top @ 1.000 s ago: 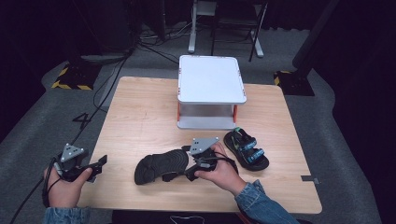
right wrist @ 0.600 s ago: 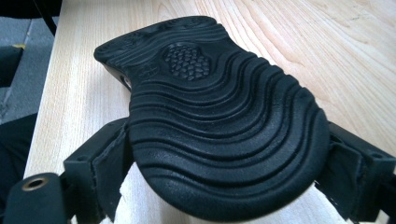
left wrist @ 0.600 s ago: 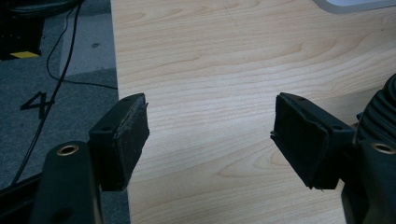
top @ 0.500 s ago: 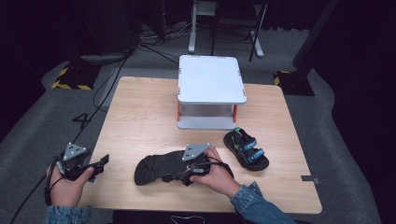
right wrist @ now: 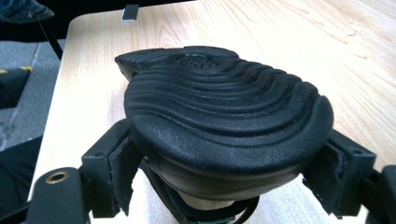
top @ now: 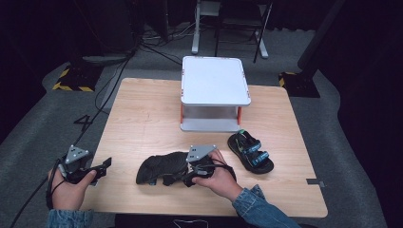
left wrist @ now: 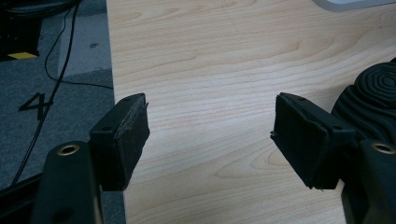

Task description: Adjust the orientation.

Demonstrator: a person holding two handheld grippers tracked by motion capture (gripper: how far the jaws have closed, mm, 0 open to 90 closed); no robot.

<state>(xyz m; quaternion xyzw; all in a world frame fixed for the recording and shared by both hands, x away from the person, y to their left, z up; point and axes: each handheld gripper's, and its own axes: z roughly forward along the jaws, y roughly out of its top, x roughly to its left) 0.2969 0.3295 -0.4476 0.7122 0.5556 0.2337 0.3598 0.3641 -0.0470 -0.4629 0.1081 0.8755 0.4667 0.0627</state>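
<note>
Right gripper view: the right gripper [right wrist: 224, 186] is seen with its jaws set either side of one end of an overturned black sandal [right wrist: 219, 116], sole up. The jaws have just been closing, and the pads are seen at the sole's edges; whether they press yet cannot be told, so no firm grip is claimed. The sandal is straddled across its width, probably because the rounded end fits within the jaw span there. It lies on the table [top: 142, 118] near the front edge, in front of a white stand [top: 214, 80] but well apart from it. In the high view the right gripper [top: 187, 176] is held low and level at the sandal [top: 159, 167], as suits a grasp from the side. A second sandal [top: 250, 152], with blue straps, is seen upright to the right, apart from the first. The left gripper [left wrist: 210, 135] is held with jaws wide open and nothing between them, over bare wood at the table's left edge; it is judged to be parked clear of the work.
</note>
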